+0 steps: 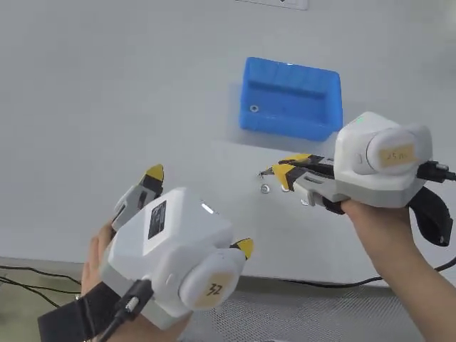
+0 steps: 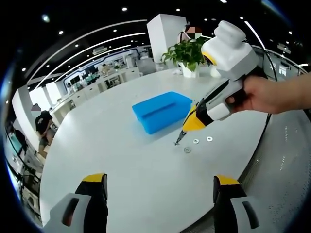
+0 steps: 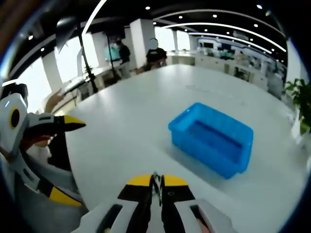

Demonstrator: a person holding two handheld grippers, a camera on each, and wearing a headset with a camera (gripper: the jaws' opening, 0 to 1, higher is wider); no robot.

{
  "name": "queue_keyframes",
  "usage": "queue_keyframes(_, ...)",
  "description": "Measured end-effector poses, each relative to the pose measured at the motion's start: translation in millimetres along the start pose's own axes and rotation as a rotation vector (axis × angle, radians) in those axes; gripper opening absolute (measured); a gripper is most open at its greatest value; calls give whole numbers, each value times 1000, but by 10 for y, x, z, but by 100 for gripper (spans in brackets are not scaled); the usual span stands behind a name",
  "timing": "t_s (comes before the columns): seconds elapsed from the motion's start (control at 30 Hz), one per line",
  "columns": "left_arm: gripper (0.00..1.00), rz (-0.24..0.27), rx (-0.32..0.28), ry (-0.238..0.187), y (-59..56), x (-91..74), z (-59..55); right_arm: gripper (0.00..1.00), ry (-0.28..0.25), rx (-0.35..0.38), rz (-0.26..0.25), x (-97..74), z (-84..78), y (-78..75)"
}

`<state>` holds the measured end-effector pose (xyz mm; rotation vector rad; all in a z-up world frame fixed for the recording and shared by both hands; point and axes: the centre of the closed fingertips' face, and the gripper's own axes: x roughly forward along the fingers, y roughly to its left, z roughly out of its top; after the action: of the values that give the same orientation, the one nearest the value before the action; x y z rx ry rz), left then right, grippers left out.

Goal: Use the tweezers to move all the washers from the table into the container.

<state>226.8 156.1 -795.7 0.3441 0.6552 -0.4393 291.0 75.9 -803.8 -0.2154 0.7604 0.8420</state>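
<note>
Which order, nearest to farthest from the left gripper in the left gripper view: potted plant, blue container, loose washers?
From the left gripper:
1. The washers, loose on the table, right of centre.
2. The blue container, just beyond them, mid-table.
3. The potted plant, at the table's far edge.

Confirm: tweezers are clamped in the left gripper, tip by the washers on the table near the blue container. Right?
Wrong side. The right gripper is shut on the tweezers; the left gripper is open and empty, as the left gripper view shows. The rest holds: tip by the washers on the table, near the blue container.
</note>
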Motion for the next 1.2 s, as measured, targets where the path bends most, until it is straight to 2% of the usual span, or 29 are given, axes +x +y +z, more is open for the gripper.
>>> queue_keyframes(0.2, 92, 8, -8, -11, 21, -5, 8, 2, -8, -26, -4, -36, 70, 0)
queue_keyframes(0.67, 91, 20, -12, 7, 46, -4, -27, 2, -7, -37, 3, -88, 138, -13)
queue_keyframes(1.0, 91, 18, -14, 14, 43, -5, -32, 2, -51, -73, -39, -247, 421, -184)
queue_keyframes(1.2, 90, 18, -9, 18, 43, -6, -38, 2, -52, -112, -60, -288, 537, -273)
